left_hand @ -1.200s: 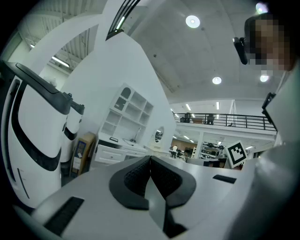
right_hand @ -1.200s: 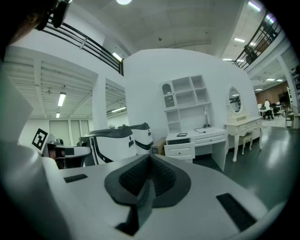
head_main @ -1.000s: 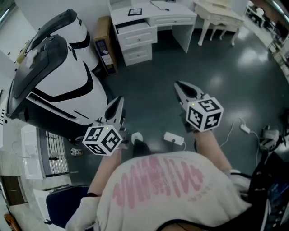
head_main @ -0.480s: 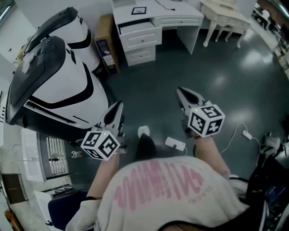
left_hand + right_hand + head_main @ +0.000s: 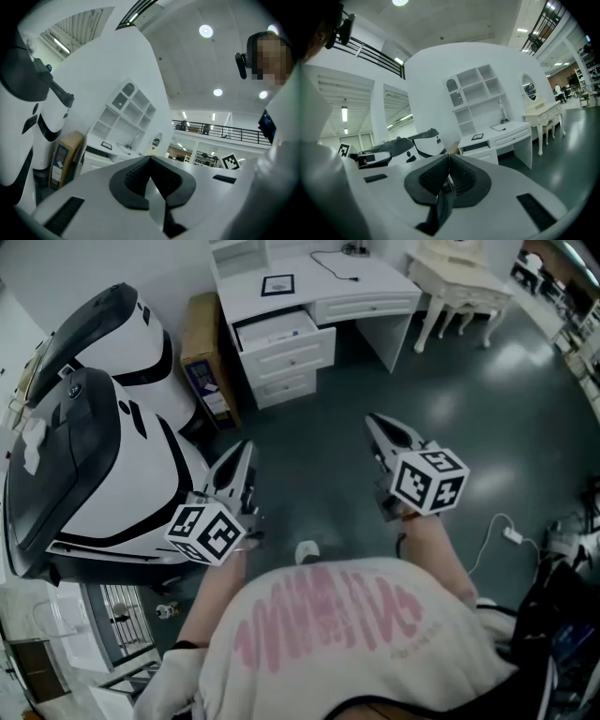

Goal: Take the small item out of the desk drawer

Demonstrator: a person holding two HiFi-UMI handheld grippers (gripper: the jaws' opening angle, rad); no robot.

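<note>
A white desk stands across the dark floor, ahead of me. Its top left drawer is pulled open; I cannot make out any small item inside from here. The desk and open drawer also show in the right gripper view, and the desk shows far off in the left gripper view. My left gripper and right gripper are held out in the air, well short of the desk. Both are shut with nothing between the jaws, as their own views show for the left gripper and the right gripper.
A large white and black machine fills the left side. A cardboard box leans between it and the desk. A small framed picture and a cable lie on the desktop. A white dressing table stands right; a plug and cord lie on the floor.
The person has walked toward the desk, which now looks nearer and lower in the head view. The power strip on the floor has passed out of sight. Both grippers stay shut.
</note>
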